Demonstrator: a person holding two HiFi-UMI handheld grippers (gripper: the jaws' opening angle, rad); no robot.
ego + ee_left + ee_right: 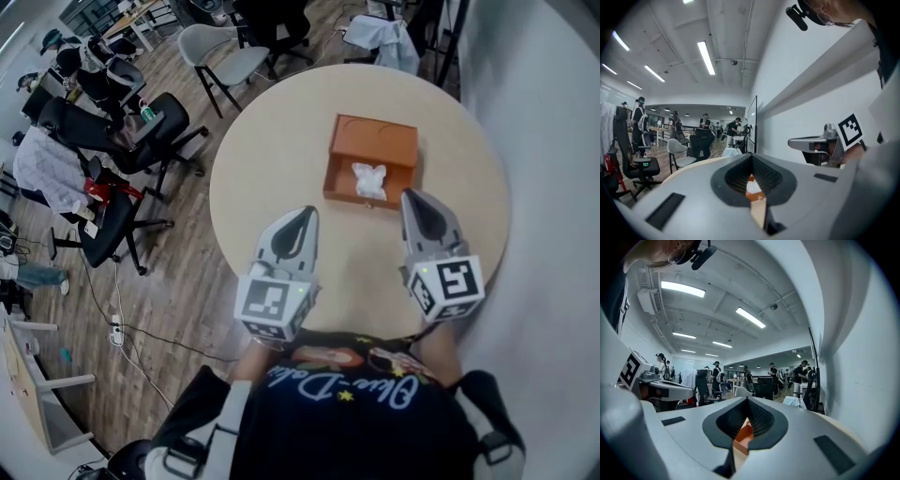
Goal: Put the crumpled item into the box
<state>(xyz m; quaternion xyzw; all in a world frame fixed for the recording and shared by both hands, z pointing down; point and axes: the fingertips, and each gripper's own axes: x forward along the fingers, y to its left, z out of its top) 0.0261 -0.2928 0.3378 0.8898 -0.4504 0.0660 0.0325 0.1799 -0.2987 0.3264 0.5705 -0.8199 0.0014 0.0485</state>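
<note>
Left gripper (307,213) and right gripper (411,195) hover, jaws closed and empty; a white, scrunched crumpled item (368,180) lies inside the orange box (371,141).

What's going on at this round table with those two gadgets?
A person at the round table holds a gripper in each hand. The left gripper and the right gripper are both shut and empty, held short of the orange box. The crumpled white item already lies inside the box.

White crumpled item (368,180) lies inside the open orange box (375,142).
</note>
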